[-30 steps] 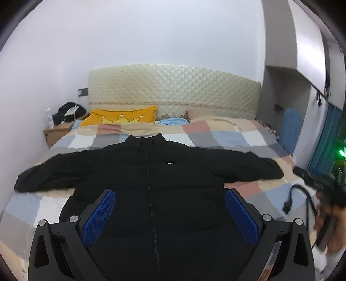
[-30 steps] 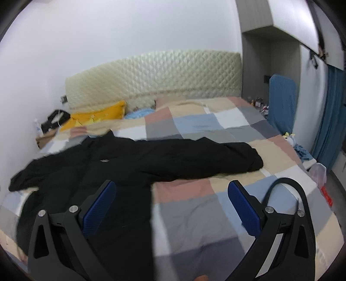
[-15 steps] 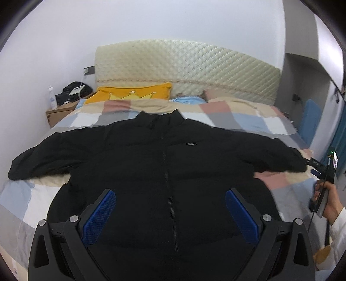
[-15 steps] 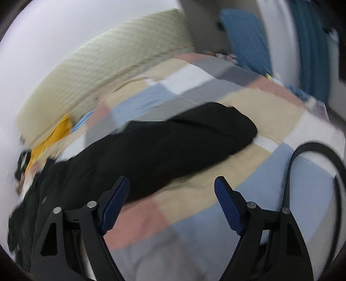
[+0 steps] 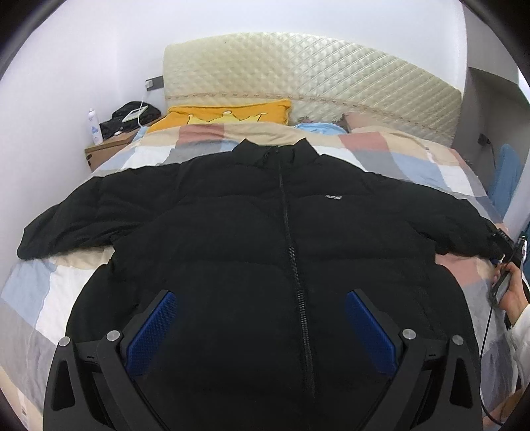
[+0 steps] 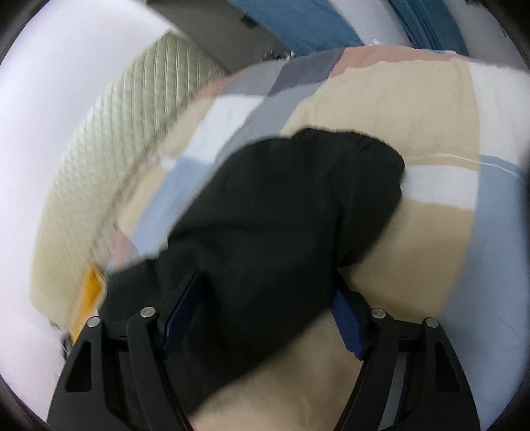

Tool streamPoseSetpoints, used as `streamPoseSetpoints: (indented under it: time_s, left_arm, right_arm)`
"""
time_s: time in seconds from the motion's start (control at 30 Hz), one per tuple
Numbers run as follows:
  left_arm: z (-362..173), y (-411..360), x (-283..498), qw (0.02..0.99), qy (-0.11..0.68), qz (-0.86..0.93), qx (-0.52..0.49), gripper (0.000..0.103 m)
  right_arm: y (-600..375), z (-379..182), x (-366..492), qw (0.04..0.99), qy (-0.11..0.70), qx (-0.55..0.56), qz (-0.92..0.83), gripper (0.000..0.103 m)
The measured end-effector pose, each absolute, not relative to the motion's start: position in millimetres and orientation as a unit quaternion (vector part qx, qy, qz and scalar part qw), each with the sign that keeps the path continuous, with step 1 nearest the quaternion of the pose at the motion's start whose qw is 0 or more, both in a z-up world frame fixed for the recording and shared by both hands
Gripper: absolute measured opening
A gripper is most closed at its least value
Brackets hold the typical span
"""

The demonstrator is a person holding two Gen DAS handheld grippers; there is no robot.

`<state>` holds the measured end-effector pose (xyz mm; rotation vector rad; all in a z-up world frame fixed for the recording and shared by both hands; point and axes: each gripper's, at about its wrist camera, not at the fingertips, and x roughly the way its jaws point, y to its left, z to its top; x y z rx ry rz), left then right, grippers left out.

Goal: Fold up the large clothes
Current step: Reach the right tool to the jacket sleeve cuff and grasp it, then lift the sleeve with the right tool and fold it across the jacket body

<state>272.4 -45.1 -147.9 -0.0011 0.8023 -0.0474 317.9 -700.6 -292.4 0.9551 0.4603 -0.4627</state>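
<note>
A blurred, tilted close view along the right gripper (image 6: 265,318), whose two black fingers with blue pads (image 6: 346,323) stand apart. Between them lies the black sleeve (image 6: 281,212) of a padded jacket; the fingers straddle it, and whether the pads press the fabric cannot be told. The sleeve runs from the lower left up to its rounded cuff end (image 6: 374,155) near the middle of the frame. It rests on a checked bedspread (image 6: 414,106) of beige, white, grey, pale blue and pink squares. A cream quilted headboard (image 6: 109,149) slants along the left, with a sliver of yellow pillow (image 6: 87,298) at its lower end. Blue fabric (image 6: 298,23) hangs beyond the bed's far edge.
</note>
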Motion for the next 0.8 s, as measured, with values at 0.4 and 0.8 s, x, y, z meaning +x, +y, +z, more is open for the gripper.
streamPoseSetpoints:
  time_s: [0.4, 0.8]
  left_arm:
    - [-153.8, -39.2, 283.3, 0.919, 0.395, 0.002, -0.006, 0.103]
    - [-123.1, -50.6, 254.6, 0.930, 0.359, 0.079, -0.017, 0.103]
  right_arm:
    - [-739.3, -299.0, 316.4, 0.837, 0.157, 0.461, -0.248, 0.055]
    - [-759.1, -239.7, 308.1, 0.874, 0.169, 0.422, -0.175, 0.013]
